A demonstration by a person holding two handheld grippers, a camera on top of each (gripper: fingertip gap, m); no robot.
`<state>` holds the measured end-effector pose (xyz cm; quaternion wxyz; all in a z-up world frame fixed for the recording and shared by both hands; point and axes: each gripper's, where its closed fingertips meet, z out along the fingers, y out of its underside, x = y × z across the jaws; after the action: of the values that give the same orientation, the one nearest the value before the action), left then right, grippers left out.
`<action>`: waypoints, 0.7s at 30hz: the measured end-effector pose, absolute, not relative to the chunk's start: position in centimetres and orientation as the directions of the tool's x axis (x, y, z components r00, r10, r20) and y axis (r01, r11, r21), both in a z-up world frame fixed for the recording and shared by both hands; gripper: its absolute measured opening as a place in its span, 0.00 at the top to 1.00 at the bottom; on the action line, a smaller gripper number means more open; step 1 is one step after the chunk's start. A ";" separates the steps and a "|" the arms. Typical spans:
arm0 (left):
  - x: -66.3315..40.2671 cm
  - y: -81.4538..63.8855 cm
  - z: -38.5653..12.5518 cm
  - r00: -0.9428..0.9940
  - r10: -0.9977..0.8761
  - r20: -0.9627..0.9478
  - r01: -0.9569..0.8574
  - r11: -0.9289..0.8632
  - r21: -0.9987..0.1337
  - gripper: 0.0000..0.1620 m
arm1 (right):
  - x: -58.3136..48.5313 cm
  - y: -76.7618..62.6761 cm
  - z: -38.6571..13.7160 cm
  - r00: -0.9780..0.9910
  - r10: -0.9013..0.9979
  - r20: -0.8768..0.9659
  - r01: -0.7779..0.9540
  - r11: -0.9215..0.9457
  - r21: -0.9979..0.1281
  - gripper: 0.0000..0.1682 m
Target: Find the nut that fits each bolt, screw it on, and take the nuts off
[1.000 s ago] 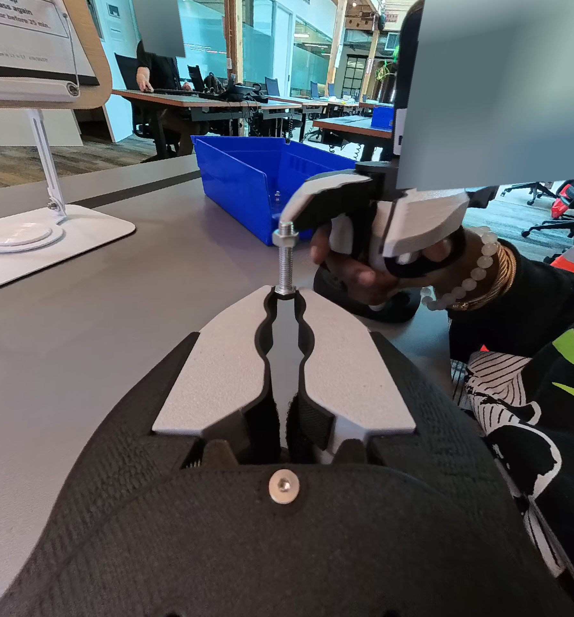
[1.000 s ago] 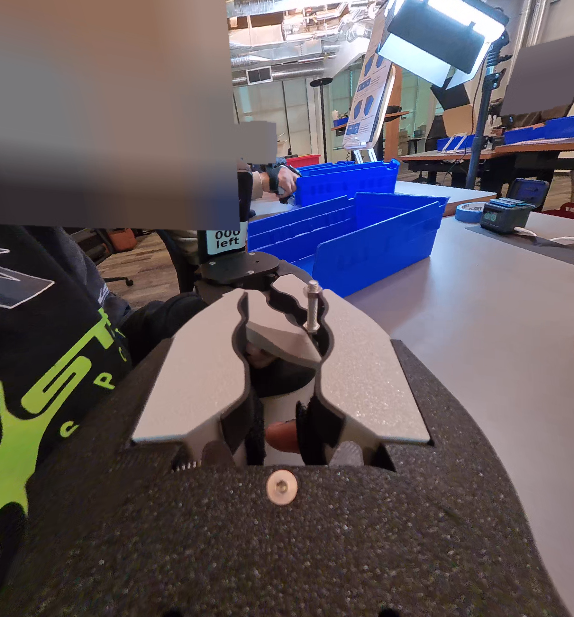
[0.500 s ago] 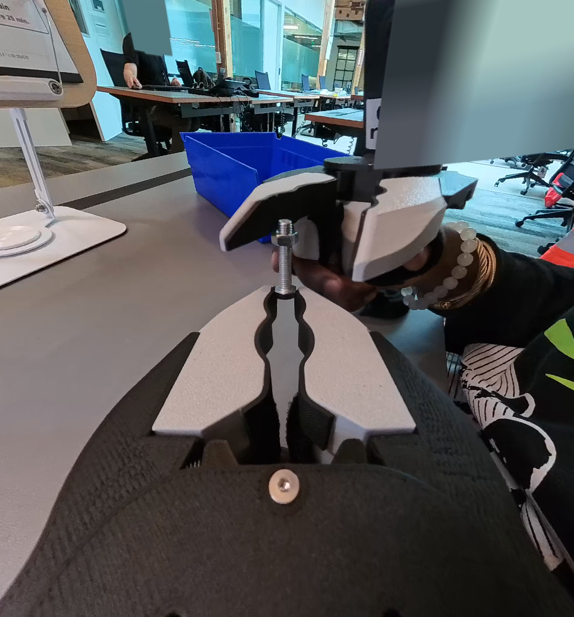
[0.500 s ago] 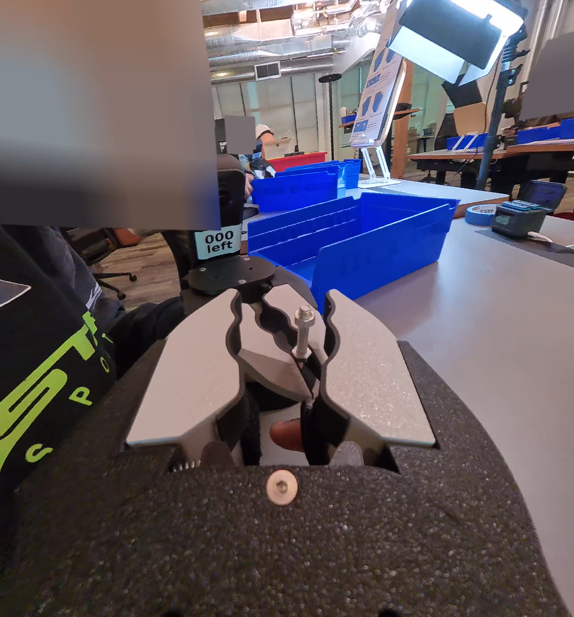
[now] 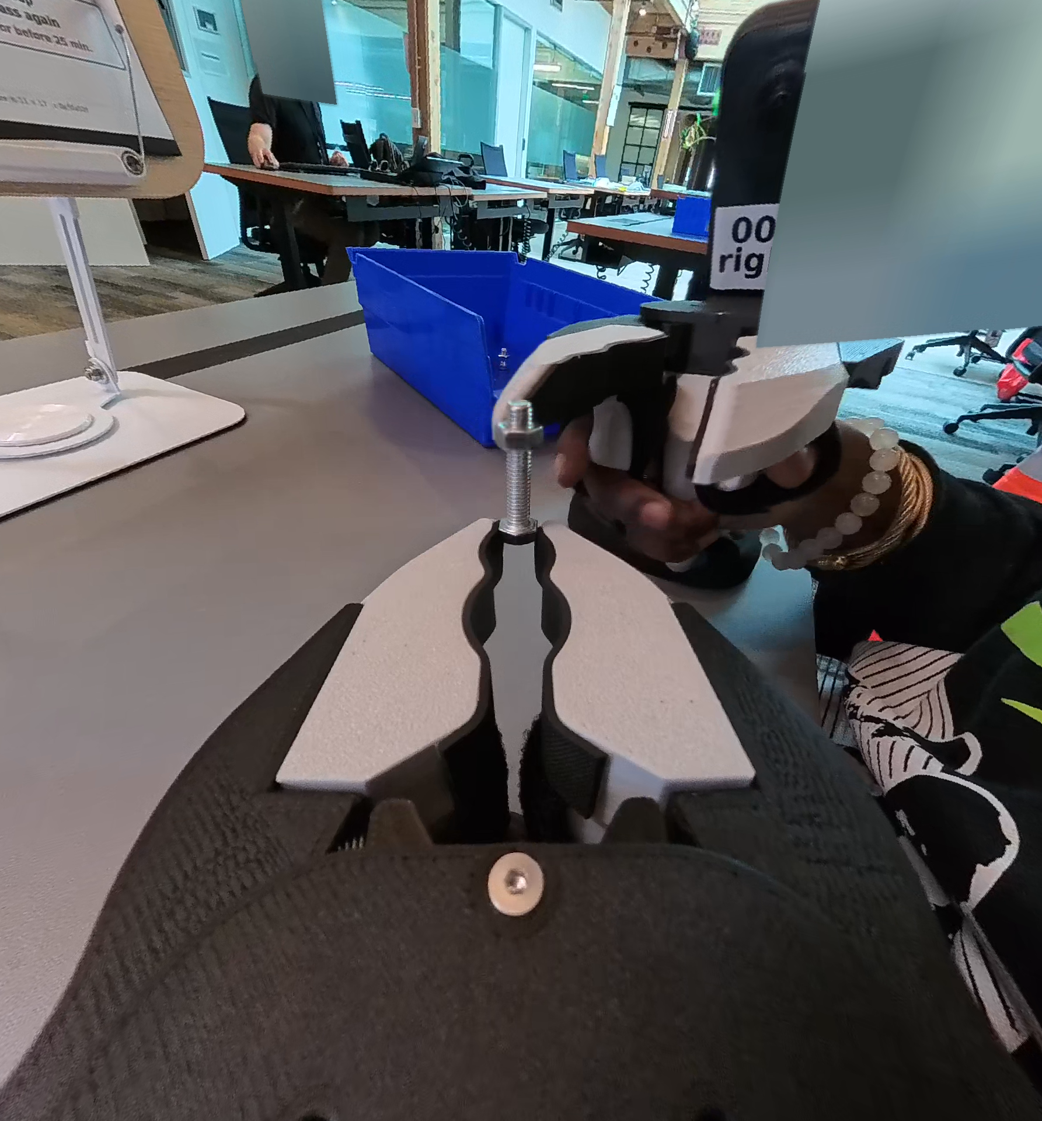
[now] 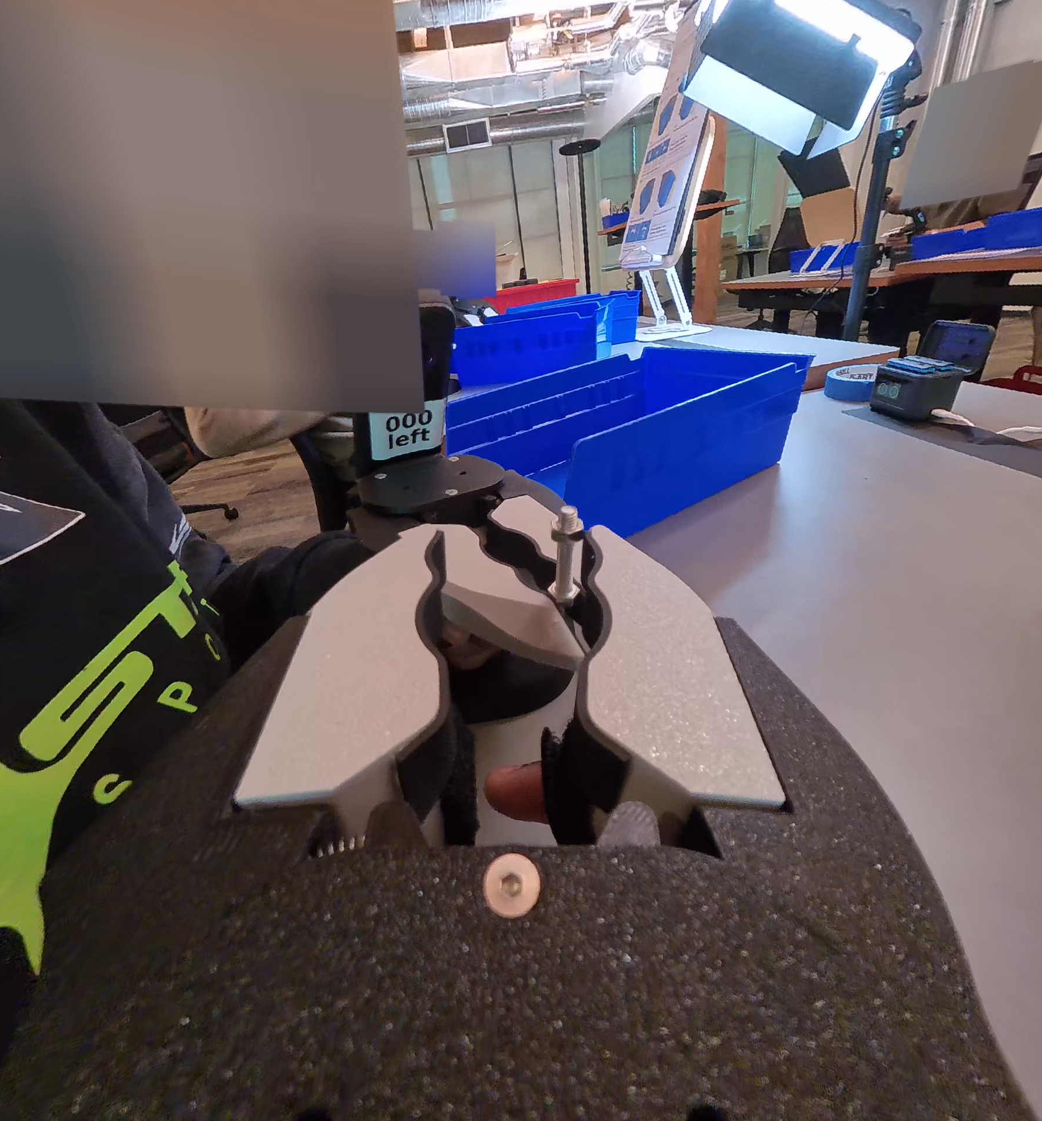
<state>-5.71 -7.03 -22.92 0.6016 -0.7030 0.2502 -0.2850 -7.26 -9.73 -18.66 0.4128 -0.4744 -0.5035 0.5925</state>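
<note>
One small metal bolt [image 5: 518, 485] stands up straight, its head pinched tight in my left gripper [image 5: 517, 537], above the table's [image 5: 203, 606] near edge. My right gripper [image 6: 515, 549] is open around the nut [image 5: 519, 434] near its top. Hard, light and slippery: I'd pinch the nut's flat sides.

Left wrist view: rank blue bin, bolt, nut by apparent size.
1. blue bin, largest even though farthest.
2. bolt, upright, shut in the left gripper jaws.
3. nut, smallest, near the bolt's top.
</note>
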 end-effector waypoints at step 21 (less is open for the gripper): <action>-5.6 -7.3 -22.8 0.697 -0.710 0.099 -0.004 -0.143 -0.990 0.94 | -9.8 -10.5 -18.8 -0.264 0.955 -0.135 -0.002 -0.140 -0.990 0.70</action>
<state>-5.57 -7.28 -22.79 0.6026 -0.6968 0.2563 -0.2928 -9.84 -10.53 -18.83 0.3985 -0.4577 -0.5208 0.6004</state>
